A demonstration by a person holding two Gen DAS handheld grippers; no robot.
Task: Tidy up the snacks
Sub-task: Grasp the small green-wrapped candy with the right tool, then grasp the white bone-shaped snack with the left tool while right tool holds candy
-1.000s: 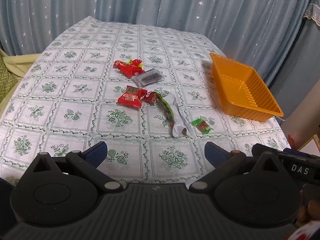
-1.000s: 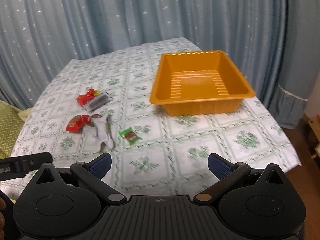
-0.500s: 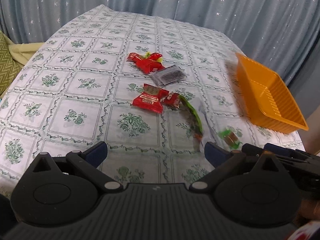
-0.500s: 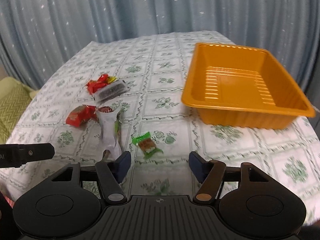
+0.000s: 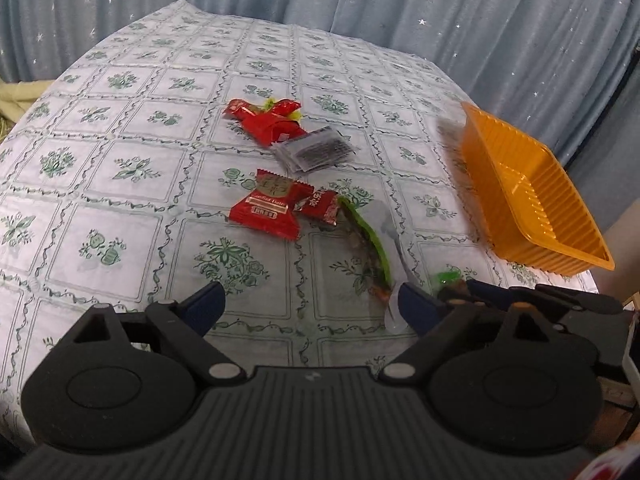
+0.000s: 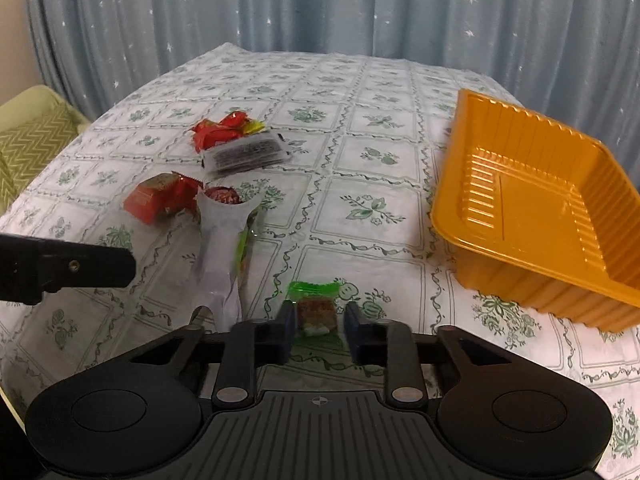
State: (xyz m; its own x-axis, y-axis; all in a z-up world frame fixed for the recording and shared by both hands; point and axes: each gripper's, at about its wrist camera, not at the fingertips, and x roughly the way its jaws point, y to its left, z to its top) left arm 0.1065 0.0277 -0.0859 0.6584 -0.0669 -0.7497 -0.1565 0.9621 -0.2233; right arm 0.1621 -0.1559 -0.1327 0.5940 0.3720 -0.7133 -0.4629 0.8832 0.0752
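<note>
Green-wrapped square candy lies on the floral tablecloth between your right gripper fingers, which stand narrowly apart, not touching it that you can tell. Your left gripper hangs wide open nearby. Orange ribbed plastic tray sits to the right.
</note>
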